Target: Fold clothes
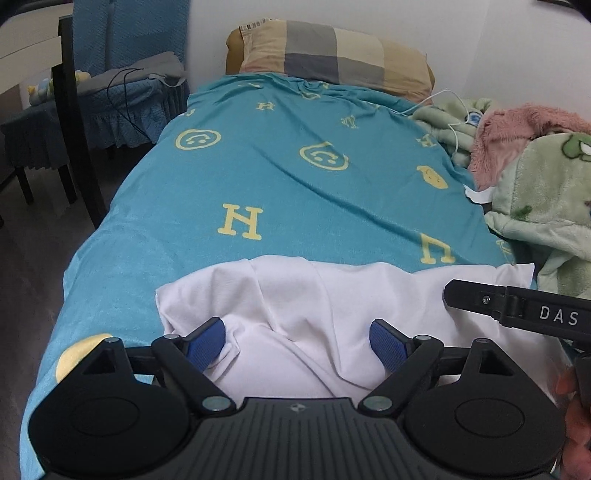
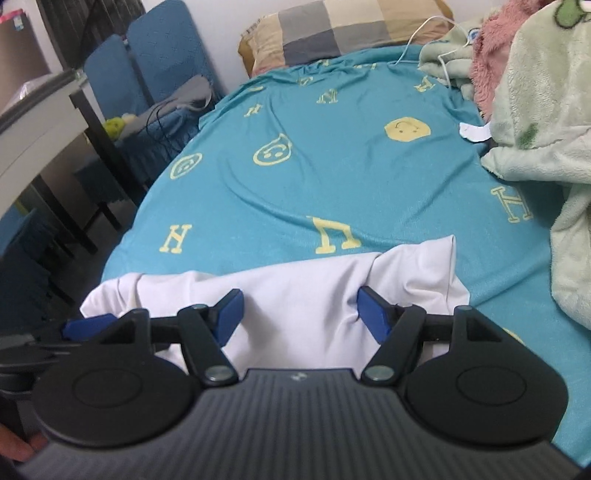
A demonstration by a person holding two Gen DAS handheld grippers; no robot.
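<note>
Surface: bed covered by a teal sheet (image 1: 295,177) printed with yellow letters and smiley faces; the sheet is wrinkled but mostly bare.
Garment: white garment (image 1: 295,295) lying bunched along the near edge of the bed, reaching from left of centre toward the near right corner; several folds and creases, one flap turned over at its left end.
Left gripper: left gripper (image 1: 297,341) over the near part of the garment, jaws spread wide; blue pads (image 1: 205,345) stand on either side of a raised ridge of white cloth and do not pinch it.
Right gripper: right gripper (image 2: 297,314) over the right part of the same garment, jaws also wide apart; cloth lies between the pads (image 2: 375,314); the right pad sits against a crease, no grip visible.
Spacing: the two grippers are close side by side; a finger of the right one crosses the right edge of the left wrist view.
Far edge: checked pillow (image 1: 332,55) at the head of the bed.
Right edge: heap of green and pink fleece blankets (image 2: 535,110), with a white cable (image 2: 424,33) running onto it.
Left of bed: blue-covered chairs (image 2: 147,62) and a dark-legged table (image 2: 40,122).
</note>
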